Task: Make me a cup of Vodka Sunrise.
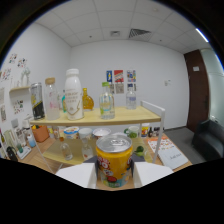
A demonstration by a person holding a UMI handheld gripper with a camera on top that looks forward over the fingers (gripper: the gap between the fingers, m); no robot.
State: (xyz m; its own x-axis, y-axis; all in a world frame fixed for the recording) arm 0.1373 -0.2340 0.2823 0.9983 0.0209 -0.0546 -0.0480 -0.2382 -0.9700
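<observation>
A: What is the biggest thing ahead?

B: A wooden shelf [131,118] on white legs, standing beyond the can. Its top board carries a row of bottles, and a lower board under it holds bowls and small glasses.

A: Which bottles?

B: A white bottle [74,94] is the tallest. Just beside it on one side stands a clear bottle with a cork [51,98], and past that a dark can [37,101]. On the other side come an amber flask [88,100], a green-labelled bottle [106,101] and a clear water bottle [131,97] further back.

A: And the can?

B: An orange can [114,160] with a silver top and a pull tab stands upright between the white fingers [77,175], nearer than the shelf.

A: Are the jaws closed on it?

B: The gripper [114,175] has a finger touching each side of the can, so the jaws look clamped on it at about a can's width. I cannot tell what the can's base rests on.
</observation>
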